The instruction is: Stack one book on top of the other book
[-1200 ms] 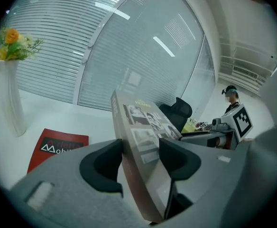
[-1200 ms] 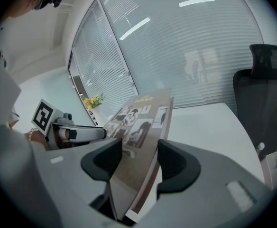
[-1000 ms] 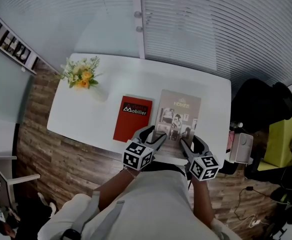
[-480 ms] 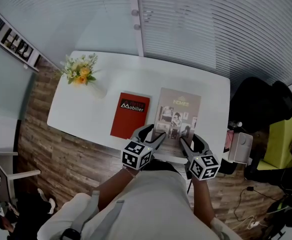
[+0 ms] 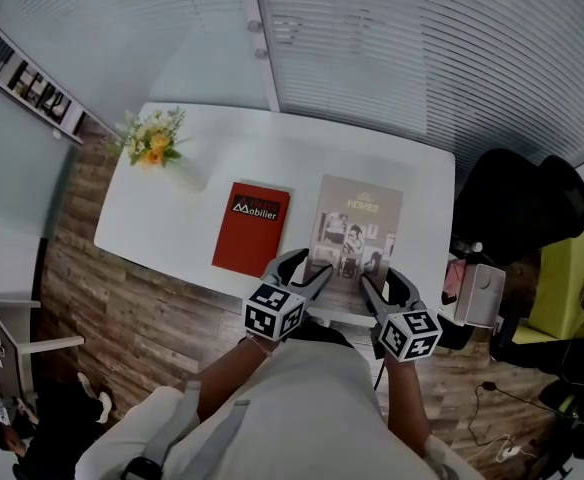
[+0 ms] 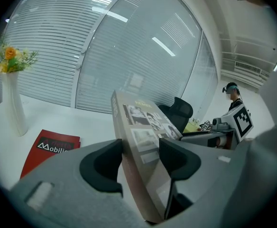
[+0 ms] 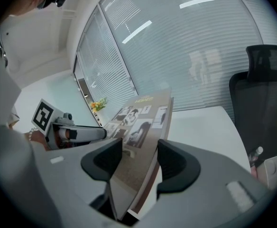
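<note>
At the near edge of the white table (image 5: 172, 218), the grey book (image 5: 357, 223) with photo cover is gripped at both near corners. Left tongs (image 5: 310, 266) take the near-left corner, spine side: in the left gripper view the book stands edge-on between the pads, which are set wide apart and closed onto its two faces. Right tongs (image 5: 382, 280) take the near-right corner in the same way; the right gripper view shows both pads against the book, approx. as wide as the left pair. Book's long axis runs away from the person toward the window. Whether its far edge rests on the table or is clear of it cannot be determined. The red book (image 5: 252, 228) lies flat on the table just beside the grey one, on its left, w/ a narrow gap between; nothing touches it. A vase of yellow flowers (image 5: 152, 143) stands at the far-left corner, well apart from both books. A black office chair (image 5: 517, 208) stands off the table's right end. Slatted blinds (image 5: 372, 48) run behind; wood-plank floor (image 5: 122, 308) below.
</note>
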`<state>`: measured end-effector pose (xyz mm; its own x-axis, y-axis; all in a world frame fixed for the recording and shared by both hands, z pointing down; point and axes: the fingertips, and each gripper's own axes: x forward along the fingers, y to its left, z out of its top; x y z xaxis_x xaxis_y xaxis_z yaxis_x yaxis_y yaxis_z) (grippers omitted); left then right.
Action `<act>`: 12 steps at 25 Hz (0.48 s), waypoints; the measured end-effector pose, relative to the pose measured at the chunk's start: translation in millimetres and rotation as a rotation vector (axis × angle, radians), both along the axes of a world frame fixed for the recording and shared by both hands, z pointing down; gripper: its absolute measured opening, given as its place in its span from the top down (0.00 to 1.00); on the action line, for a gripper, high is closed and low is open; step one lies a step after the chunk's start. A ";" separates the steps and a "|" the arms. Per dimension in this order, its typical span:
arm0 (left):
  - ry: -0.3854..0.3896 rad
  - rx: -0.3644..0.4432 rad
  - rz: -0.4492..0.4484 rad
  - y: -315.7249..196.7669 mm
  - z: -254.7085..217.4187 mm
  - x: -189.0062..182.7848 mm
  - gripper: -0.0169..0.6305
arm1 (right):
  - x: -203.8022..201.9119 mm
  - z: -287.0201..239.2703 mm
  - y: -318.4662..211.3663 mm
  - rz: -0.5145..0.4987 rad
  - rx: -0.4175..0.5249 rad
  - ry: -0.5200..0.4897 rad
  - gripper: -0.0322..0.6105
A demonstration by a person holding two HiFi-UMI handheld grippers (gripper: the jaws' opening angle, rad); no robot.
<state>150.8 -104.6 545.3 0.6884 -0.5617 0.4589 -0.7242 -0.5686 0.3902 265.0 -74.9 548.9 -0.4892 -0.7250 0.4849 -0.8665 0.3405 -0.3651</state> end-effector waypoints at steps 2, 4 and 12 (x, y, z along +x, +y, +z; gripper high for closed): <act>-0.001 0.002 -0.006 1.8 -0.4 2.1 0.59 | 2.1 -0.5 1.5 -0.001 0.001 -0.003 0.59; -0.002 0.002 -0.013 3.1 -0.2 2.7 0.59 | 2.7 -0.4 2.4 -0.003 0.003 -0.003 0.59; -0.002 0.001 -0.027 2.3 3.8 -9.6 0.59 | -9.1 4.5 1.1 -0.009 -0.004 -0.007 0.59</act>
